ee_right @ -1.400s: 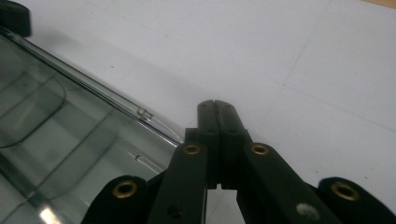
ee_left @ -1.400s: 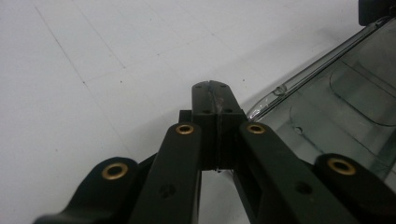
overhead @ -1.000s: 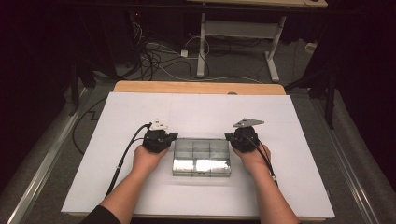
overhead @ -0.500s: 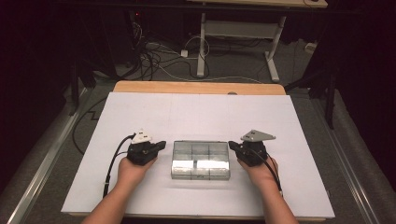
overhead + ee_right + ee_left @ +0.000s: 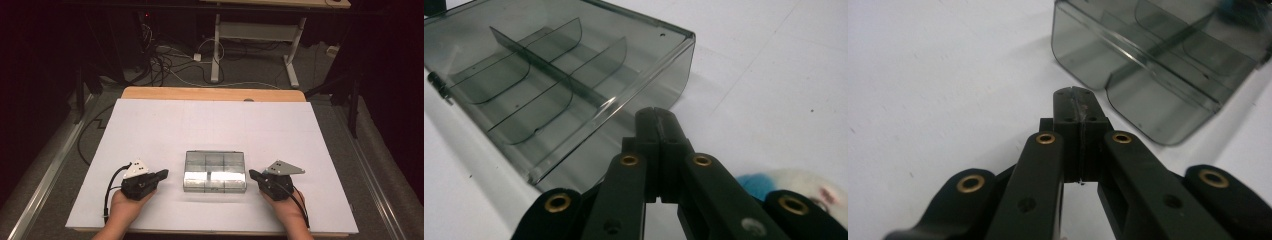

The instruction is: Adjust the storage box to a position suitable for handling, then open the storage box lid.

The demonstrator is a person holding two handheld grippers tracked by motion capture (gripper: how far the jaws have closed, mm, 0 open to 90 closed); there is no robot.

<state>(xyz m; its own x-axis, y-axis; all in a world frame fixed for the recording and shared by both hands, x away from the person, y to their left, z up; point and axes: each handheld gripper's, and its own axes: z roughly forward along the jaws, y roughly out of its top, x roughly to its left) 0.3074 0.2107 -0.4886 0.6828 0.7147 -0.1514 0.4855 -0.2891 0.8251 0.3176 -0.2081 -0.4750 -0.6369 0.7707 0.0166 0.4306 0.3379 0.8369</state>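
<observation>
Left claw (image 5: 161, 175) and right claw (image 5: 253, 175) both pinched shut, holding nothing, flanking smoky compartment box (image 5: 215, 171) on white tabletop (image 5: 165, 125). Box long axis ran straight between them, each claw near one short end, roughly equally close, not touching.

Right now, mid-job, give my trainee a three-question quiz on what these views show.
1. True or false: the left tool touches the clear divided box.
2. How do the jaws of the right tool stand? A open, B shut on nothing, C shut on the box.
3. What surface does the box rest on?

Key: 1 false, it sits apart beside it; 2 B; 3 the white table.
</observation>
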